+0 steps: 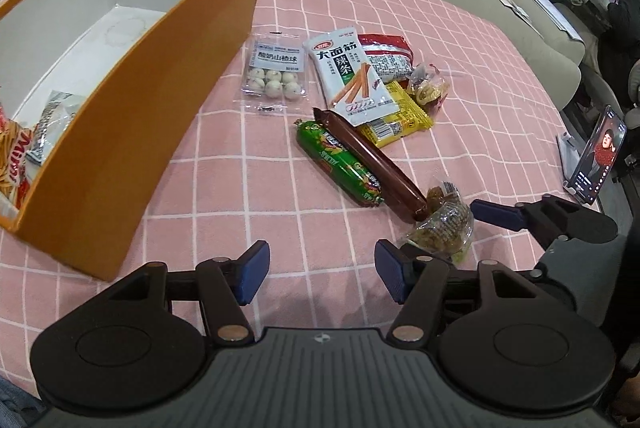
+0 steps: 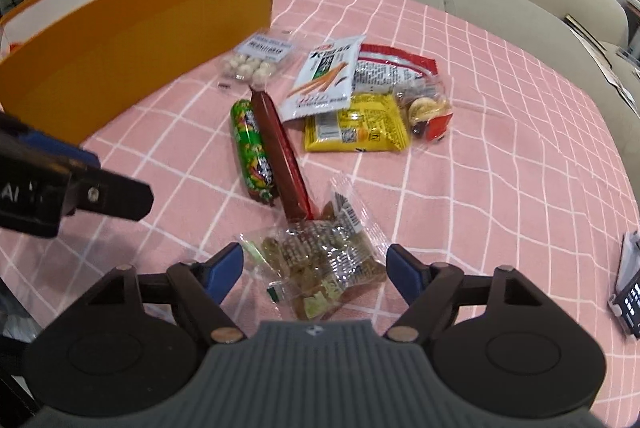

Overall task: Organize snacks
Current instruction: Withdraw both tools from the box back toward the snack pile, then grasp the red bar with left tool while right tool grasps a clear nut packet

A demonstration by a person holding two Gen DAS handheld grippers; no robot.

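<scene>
Right gripper stands wide open with its 2 blue pads on either side of a clear crinkly snack packet lying flat on the pink checked tabletop; neither pad seems to touch the wrapper yet, so it holds nothing. Left gripper is also spread wide and empty, hovering over bare cloth just beside the same packet, with the orange box to its left.

Several things could spoil a pickup from here. That wrapper is thin and slippery, and its contents look loose; if the pads close only on film at the edges, the packet may slide out or dangle and drop on the way to the box. One end of the brown sausage stick touches or overlaps the packet's far edge, with the green sausage alongside it, so a lift or drag could tug the brown stick and roll both. Closing too low might pinch the cloth and pull the white strip-snack pack, yellow pack and the rest out of place. Both grippers sit close together near the packet, so a sideways move by either could cause a knock. Inside the box, a red-and-white bag and another pack already lie at the near end.
</scene>
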